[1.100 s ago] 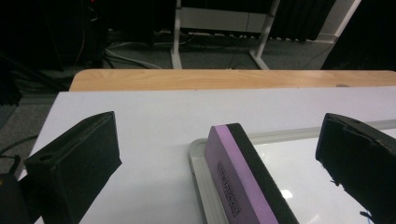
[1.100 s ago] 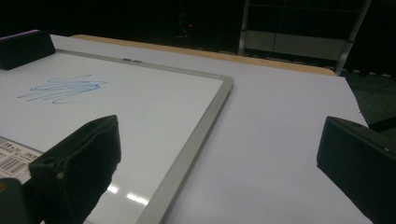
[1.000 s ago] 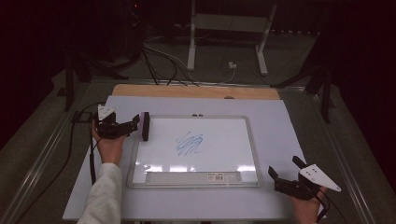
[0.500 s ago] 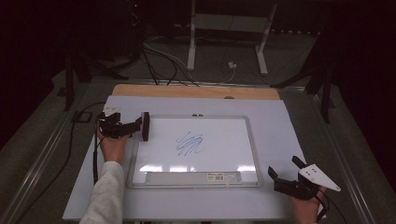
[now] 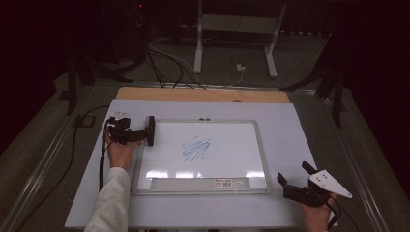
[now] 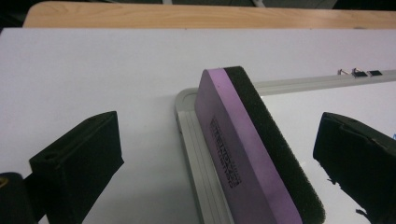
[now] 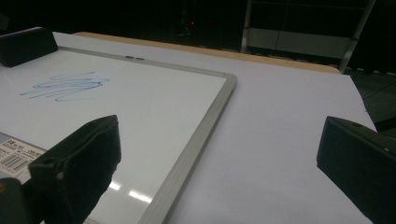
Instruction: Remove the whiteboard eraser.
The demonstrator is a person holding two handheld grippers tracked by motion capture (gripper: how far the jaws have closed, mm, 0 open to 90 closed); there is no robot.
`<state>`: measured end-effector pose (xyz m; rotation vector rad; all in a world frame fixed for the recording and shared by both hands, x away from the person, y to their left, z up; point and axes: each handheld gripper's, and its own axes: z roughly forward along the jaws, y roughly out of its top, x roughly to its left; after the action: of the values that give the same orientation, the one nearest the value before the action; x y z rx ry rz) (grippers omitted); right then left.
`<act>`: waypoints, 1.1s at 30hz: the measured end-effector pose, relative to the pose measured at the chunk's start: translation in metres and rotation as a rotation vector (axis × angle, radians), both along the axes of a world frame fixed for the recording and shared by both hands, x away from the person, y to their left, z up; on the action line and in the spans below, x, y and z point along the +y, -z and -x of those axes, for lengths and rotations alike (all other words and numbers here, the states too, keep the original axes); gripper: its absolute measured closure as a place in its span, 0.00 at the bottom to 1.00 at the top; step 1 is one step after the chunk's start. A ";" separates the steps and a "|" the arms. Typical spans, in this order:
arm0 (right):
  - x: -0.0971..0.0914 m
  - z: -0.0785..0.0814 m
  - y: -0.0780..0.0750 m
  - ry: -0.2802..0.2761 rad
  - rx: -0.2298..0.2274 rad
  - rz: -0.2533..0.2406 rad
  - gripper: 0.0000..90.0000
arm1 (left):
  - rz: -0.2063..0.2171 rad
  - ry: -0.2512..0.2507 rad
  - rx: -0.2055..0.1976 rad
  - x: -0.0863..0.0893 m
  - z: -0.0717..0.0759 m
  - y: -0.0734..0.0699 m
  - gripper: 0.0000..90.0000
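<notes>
A whiteboard (image 5: 203,154) lies flat on a white desk (image 5: 290,125), a blue scribble (image 5: 197,149) near its middle. At its upper left corner a purple eraser (image 6: 252,149) stands on edge over the frame, black felt side facing the board, seemingly ready for wiping. The left gripper (image 5: 138,135) brackets it with fingers spread, apparently not touching, though the contact is hard to judge. The right gripper (image 5: 292,180) waits released, off the board's lower right corner.

Glossy whiteboard (image 5: 227,140), seemingly foam eraser (image 6: 254,149)
</notes>
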<state>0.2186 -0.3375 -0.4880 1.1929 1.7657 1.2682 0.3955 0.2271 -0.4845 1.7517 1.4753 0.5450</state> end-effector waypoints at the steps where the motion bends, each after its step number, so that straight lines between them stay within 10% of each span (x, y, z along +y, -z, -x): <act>1: 0.000 0.000 0.000 0.000 0.000 0.000 0.00 | -0.001 0.000 0.006 0.000 0.000 0.001 0.03; 13: 0.000 -0.001 0.000 -0.005 0.004 0.000 0.00 | -0.023 0.009 0.031 0.001 0.001 0.002 0.25; 33: 0.000 0.000 0.000 -0.009 0.009 -0.001 0.00 | 0.088 0.093 0.081 -0.013 -0.002 0.010 0.37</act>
<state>0.2190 -0.3371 -0.4882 1.1941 1.7784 1.2706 0.3979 0.2145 -0.4943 1.7811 1.4431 0.3597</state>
